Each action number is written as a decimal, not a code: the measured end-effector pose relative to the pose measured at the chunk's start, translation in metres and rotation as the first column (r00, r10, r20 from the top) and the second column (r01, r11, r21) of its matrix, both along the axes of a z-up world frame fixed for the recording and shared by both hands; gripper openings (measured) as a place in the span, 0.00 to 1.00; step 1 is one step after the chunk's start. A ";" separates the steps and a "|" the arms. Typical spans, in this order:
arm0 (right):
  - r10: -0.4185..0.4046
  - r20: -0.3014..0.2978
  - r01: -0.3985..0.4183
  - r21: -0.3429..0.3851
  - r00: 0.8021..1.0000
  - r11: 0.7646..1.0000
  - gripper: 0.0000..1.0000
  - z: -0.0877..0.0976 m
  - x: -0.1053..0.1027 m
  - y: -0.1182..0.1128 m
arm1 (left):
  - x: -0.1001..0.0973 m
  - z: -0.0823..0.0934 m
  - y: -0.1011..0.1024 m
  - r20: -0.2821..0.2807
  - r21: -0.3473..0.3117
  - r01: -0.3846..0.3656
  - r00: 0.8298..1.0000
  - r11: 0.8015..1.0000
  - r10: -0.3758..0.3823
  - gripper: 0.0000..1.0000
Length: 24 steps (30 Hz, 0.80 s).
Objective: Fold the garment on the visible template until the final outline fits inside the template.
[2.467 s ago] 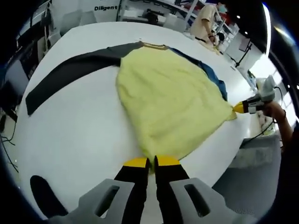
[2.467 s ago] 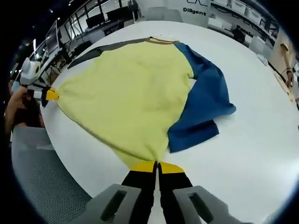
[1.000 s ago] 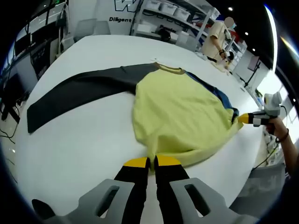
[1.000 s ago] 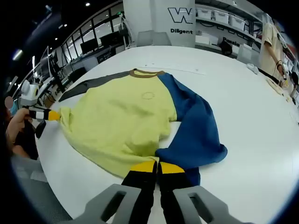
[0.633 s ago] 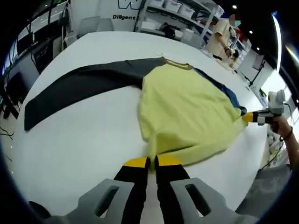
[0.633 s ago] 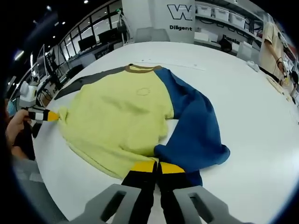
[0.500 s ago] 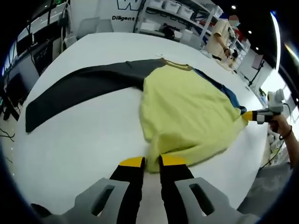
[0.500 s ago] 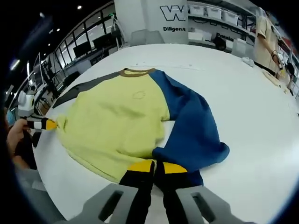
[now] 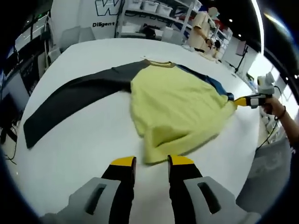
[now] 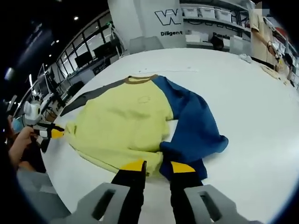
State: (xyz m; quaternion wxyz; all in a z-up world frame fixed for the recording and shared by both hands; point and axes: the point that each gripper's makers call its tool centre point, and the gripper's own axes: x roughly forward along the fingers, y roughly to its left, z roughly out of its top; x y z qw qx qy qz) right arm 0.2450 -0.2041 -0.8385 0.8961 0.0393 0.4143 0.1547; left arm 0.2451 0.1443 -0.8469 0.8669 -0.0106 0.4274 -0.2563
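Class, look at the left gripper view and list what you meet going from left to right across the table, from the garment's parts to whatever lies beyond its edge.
Dark grey sleeve → yellow body of the garment → right gripper, at the garment's far corner → the person's hand holding it.

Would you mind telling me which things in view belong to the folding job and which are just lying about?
Part of the job:
- shirt, flat on the table
- left gripper, open
- right gripper, open

Just there:
- shelves with bins
- person standing at the back
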 end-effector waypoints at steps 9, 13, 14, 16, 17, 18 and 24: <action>-0.012 -0.024 0.013 0.020 1.000 1.000 0.03 -0.009 -0.002 0.002 | 0.003 -0.005 -0.006 -0.018 0.013 0.041 0.999 0.999 -0.041 0.04; -0.009 -0.020 0.009 0.020 1.000 1.000 0.00 -0.007 -0.002 0.002 | 0.002 -0.006 -0.005 -0.026 0.010 0.031 0.999 0.999 -0.030 0.01; -0.010 -0.023 0.010 0.021 1.000 1.000 0.00 -0.008 -0.002 0.002 | 0.002 -0.005 -0.005 -0.026 0.007 0.030 0.999 1.000 -0.030 0.01; -0.012 -0.028 0.013 0.020 1.000 1.000 0.00 -0.008 -0.003 0.002 | 0.001 -0.004 -0.006 -0.025 0.008 0.032 0.999 0.999 -0.031 0.01; -0.012 -0.026 0.013 0.020 1.000 1.000 0.00 -0.007 -0.004 0.002 | 0.000 -0.004 -0.006 -0.026 0.005 0.033 0.999 0.999 -0.033 0.01; -0.011 -0.027 0.012 0.019 1.000 1.000 0.00 -0.006 -0.005 0.003 | -0.002 -0.002 -0.006 -0.032 -0.004 0.025 0.999 1.000 -0.025 0.01; 0.013 -0.048 -0.012 0.014 0.999 1.000 0.00 0.001 -0.021 0.002 | -0.014 0.007 -0.001 -0.047 -0.030 0.017 0.999 0.999 -0.019 0.01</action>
